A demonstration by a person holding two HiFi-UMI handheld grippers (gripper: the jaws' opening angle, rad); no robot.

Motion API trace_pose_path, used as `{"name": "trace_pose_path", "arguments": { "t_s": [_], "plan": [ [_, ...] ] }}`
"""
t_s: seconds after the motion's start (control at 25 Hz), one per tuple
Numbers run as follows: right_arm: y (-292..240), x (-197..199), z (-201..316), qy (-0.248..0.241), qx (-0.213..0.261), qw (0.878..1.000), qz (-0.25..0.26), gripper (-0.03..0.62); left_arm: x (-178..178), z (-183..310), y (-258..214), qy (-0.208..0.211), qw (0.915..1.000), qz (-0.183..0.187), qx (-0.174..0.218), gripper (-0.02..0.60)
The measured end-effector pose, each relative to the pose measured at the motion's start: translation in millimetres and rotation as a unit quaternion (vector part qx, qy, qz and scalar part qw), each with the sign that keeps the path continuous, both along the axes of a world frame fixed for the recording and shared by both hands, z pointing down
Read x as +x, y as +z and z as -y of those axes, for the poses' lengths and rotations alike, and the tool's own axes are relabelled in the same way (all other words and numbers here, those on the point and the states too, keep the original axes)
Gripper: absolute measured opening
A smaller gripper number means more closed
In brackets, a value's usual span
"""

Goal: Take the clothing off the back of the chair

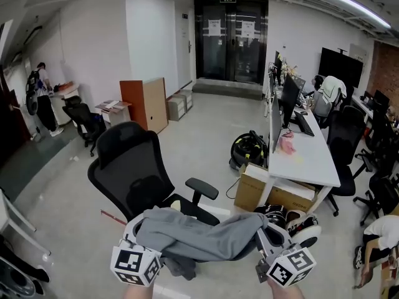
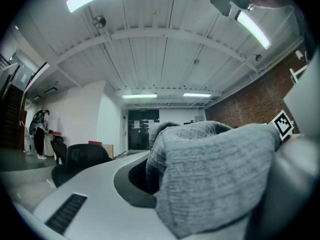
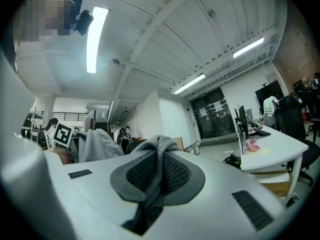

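A grey garment hangs stretched between my two grippers, in front of the black mesh office chair, whose backrest is bare. My left gripper is shut on one bunched end of the grey garment, which fills most of the left gripper view. My right gripper is shut on the other end; a thin fold of the grey garment is pinched between its jaws. Both marker cubes sit at the bottom of the head view.
A long white desk with monitors runs along the right, cardboard boxes and a black backpack beside it. More black chairs stand right. A wooden cabinet is behind the chair. A person stands far left.
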State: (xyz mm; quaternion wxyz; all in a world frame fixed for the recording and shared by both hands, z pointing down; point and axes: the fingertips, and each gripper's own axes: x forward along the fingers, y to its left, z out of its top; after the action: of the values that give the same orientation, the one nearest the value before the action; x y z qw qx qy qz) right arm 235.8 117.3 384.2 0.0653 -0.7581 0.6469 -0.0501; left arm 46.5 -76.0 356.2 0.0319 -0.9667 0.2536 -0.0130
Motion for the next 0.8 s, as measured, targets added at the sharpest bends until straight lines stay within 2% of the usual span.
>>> {"name": "trace_pose_path", "arguments": {
  "t_s": [0.24, 0.6, 0.8],
  "plan": [
    [-8.6, -3.7, 8.2, -0.013, 0.01, 1.0, -0.012, 0.032, 4.9, 4.0, -3.5, -0.004, 0.9999, 0.005, 0.012, 0.035],
    [-20.3, 2.7, 12.7, -0.004, 0.014, 0.999, -0.038, 0.032, 2.2, 19.4, -1.1, -0.013, 0.9999, 0.002, 0.002, 0.035],
    [-20.9, 5.0, 13.0, -0.004, 0.011, 0.999, -0.043, 0.032, 11.1, 20.0, -9.1, -0.001, 1.0, 0.003, 0.009, 0.035]
  ]
}}
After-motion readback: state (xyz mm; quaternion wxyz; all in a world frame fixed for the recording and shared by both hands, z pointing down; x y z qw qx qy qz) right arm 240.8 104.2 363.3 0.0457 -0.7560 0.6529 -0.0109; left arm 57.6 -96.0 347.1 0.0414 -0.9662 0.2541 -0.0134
